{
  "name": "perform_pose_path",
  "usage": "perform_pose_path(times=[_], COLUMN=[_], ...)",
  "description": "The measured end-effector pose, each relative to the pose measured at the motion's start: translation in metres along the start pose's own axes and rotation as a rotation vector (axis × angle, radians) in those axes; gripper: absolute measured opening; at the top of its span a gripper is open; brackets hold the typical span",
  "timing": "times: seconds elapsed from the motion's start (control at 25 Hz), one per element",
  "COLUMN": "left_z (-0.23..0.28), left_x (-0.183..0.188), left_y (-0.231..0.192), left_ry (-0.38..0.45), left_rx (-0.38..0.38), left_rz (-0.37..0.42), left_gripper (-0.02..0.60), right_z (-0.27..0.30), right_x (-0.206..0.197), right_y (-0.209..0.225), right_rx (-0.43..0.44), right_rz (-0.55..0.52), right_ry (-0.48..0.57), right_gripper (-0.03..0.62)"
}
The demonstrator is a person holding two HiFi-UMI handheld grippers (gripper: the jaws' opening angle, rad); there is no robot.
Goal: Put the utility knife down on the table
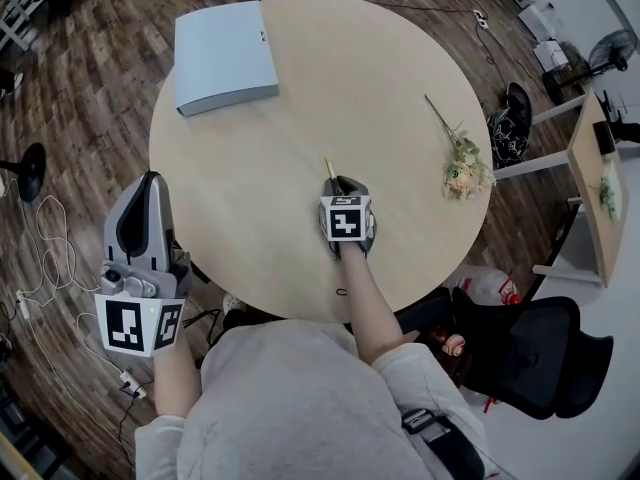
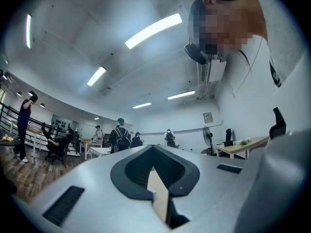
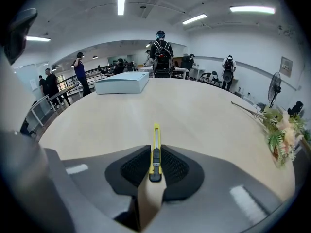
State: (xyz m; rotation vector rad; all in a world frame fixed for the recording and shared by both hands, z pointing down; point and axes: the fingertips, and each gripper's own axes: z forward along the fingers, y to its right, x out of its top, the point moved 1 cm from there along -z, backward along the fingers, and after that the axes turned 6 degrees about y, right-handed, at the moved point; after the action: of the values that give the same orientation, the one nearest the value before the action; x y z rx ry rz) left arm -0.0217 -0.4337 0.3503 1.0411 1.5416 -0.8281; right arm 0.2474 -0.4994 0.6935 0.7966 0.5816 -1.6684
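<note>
A slim yellow utility knife (image 3: 155,142) with a black slider sits clamped between the dark pads of my right gripper (image 3: 155,154), its front end sticking out forward. From the head view, the right gripper (image 1: 342,184) is low over the middle of the round wooden table (image 1: 400,88), and the knife tip (image 1: 328,166) points toward the far side. Whether the knife touches the tabletop I cannot tell. My left gripper (image 1: 148,190) is held off the table's left edge, over the floor. In its own view the left gripper (image 2: 153,152) points up into the room, shut on nothing.
A pale blue flat box (image 1: 225,55) lies at the table's far left, also in the right gripper view (image 3: 122,82). A flower sprig (image 1: 462,163) lies near the right edge. A black office chair (image 1: 530,353) and a side desk (image 1: 590,183) stand to the right. Cables (image 1: 40,268) trail on the floor.
</note>
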Motion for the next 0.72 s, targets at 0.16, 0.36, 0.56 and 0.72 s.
perform_pose_path(times=[0.16, 0.36, 0.56, 0.72], left_z=[0.000, -0.001, -0.005, -0.008], left_x=[0.000, 0.000, 0.004, 0.009], left_y=[-0.004, -0.005, -0.007, -0.011], left_ry=[-0.002, 0.000, 0.006, 0.018], left_rx=[0.006, 0.003, 0.001, -0.002], left_rz=[-0.002, -0.004, 0.000, 0.001], left_gripper=[0.008, 0.008, 0.008, 0.008], right_z=[0.001, 0.002, 0.001, -0.005], right_x=[-0.001, 0.003, 0.000, 0.008], right_y=[-0.001, 0.000, 0.000, -0.001], right_rx=[0.001, -0.015, -0.018, -0.032], right_rz=[-0.008, -0.016, -0.019, -0.007], right_ry=[-0.014, 0.006, -0.002, 0.023], right_gripper=[0.075, 0.075, 0.078, 0.089])
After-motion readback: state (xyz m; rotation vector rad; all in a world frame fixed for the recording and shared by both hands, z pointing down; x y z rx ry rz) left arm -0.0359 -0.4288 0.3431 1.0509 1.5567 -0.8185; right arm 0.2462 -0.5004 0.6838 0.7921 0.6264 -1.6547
